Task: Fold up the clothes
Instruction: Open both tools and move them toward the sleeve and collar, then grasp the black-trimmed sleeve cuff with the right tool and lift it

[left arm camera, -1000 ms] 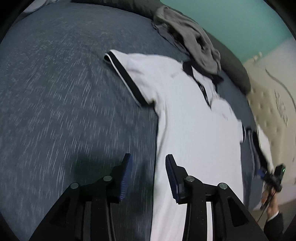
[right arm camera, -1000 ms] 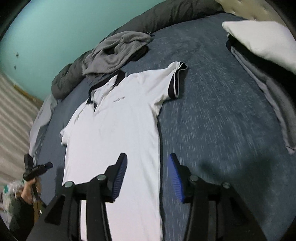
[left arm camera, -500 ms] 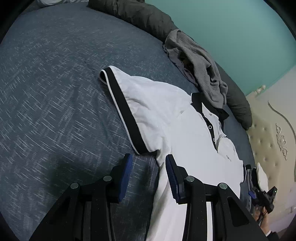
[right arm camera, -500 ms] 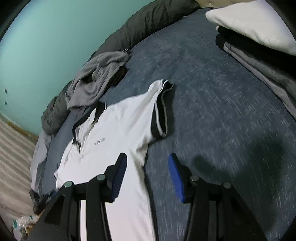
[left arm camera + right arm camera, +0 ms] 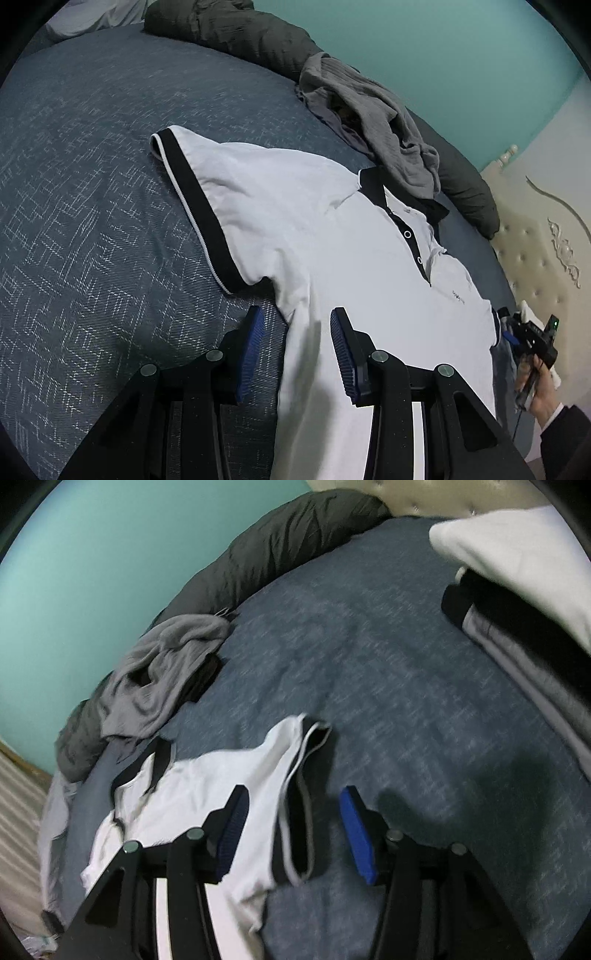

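White cotton polo shirt (image 5: 332, 258) with black trim lies face up and spread flat on a blue-grey bedspread (image 5: 92, 221), collar pointing toward a teal wall (image 5: 461, 55). A crumpled grey garment (image 5: 369, 122) sits just beyond the collar, touching it, with a dark rolled duvet (image 5: 240, 33) along the bed's far edge.

Both grippers have moved along the shirt's sides toward the sleeves over the last second. A second ago each camera saw the shirt from lower down the body; now the sleeves fill the foreground. The left gripper (image 5: 297, 345) hovers over the shirt's side seam just below the black-banded sleeve cuff (image 5: 199, 206), its blue pads parted with nothing pressed between them. The right gripper (image 5: 293, 829) hovers over the other sleeve (image 5: 280, 782), whose black cuff lies between its parted pads; no grip shows there either. That picture is blurred by movement. In the left view the right gripper shows at the far edge, in the person's hand (image 5: 539, 395).

A folded stack of clothes (image 5: 517, 602), white on top of dark and grey, rests at the bed's right edge, well apart from the shirt.

Judging from this, no fold is made yet; both hands seem to be lining up to take the sleeves and fold them inward.
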